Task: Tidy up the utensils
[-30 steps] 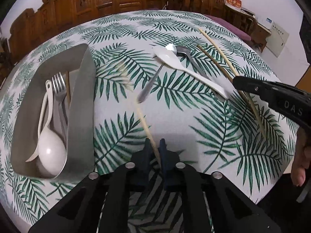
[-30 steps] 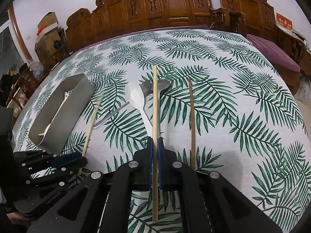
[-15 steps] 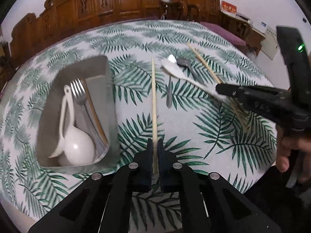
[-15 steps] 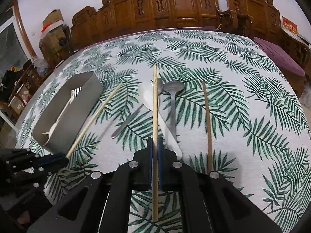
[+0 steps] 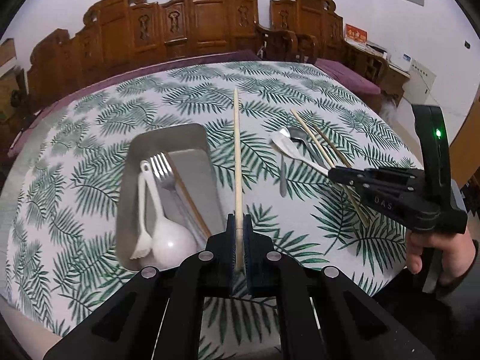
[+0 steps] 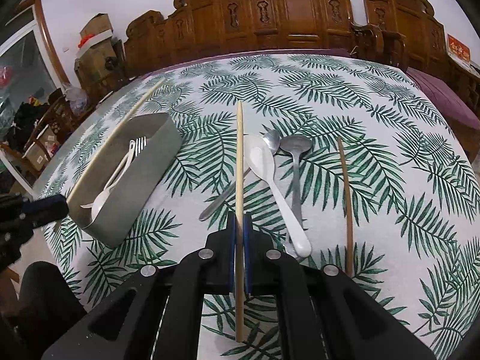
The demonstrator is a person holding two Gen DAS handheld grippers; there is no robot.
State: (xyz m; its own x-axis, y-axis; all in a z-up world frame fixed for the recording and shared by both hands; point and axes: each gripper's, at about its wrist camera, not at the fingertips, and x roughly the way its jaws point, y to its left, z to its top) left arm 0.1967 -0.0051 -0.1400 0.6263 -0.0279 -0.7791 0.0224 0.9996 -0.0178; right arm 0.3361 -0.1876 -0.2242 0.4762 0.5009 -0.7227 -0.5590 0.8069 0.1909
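Note:
My left gripper (image 5: 239, 231) is shut on a pale chopstick (image 5: 237, 150), held above the table just right of the grey tray (image 5: 168, 130). In the tray lie a white spoon (image 5: 172, 240), a white fork, a metal fork (image 5: 163, 168) and a brown chopstick. My right gripper (image 6: 239, 225) is shut on another pale chopstick (image 6: 239, 156) above the loose utensils: a white spoon (image 6: 270, 180), two metal spoons (image 6: 295, 162) and a brown chopstick (image 6: 345, 186) on the cloth. The left wrist view shows the right gripper (image 5: 333, 174) with a hand on it.
A leaf-patterned cloth (image 6: 375, 114) covers the round table. Carved wooden chairs (image 6: 300, 15) stand along the far side. Boxes and clutter (image 6: 93, 39) sit at the far left. The tray (image 6: 144, 186) stands near the table's left front edge.
My left gripper has risen with its chopstick, which now points straight ahead beside the tray. My right gripper keeps hold of its chopstick and has drifted a little sideways.

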